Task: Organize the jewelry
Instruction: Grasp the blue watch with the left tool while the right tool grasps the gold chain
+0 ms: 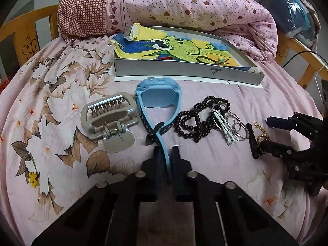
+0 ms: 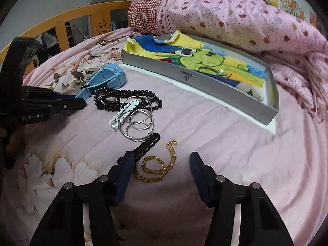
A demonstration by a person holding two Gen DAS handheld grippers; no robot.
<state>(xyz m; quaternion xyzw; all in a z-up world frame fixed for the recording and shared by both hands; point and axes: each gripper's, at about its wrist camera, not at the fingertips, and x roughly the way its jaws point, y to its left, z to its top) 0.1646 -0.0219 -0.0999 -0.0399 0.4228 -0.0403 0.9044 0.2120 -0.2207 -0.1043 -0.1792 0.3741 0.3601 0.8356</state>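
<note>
Your left gripper point(image 1: 166, 153) is clenched on the strap of the light-blue plastic watch point(image 1: 157, 94) mid-bed; your right gripper point(image 2: 162, 164) is spread wide over the gold chain bracelet point(image 2: 157, 164). The pink floral bedsheet point(image 2: 225, 143) (wooden rail point(image 2: 82, 14) beyond) carries the shallow grey cardboard box point(image 2: 205, 82) toward its pillow edge.

Both grippers are built of black plastic, with dark blue pads on the fingers point(image 2: 125, 176), silver screws, and "GenRobot.AI" printed in white.
</note>
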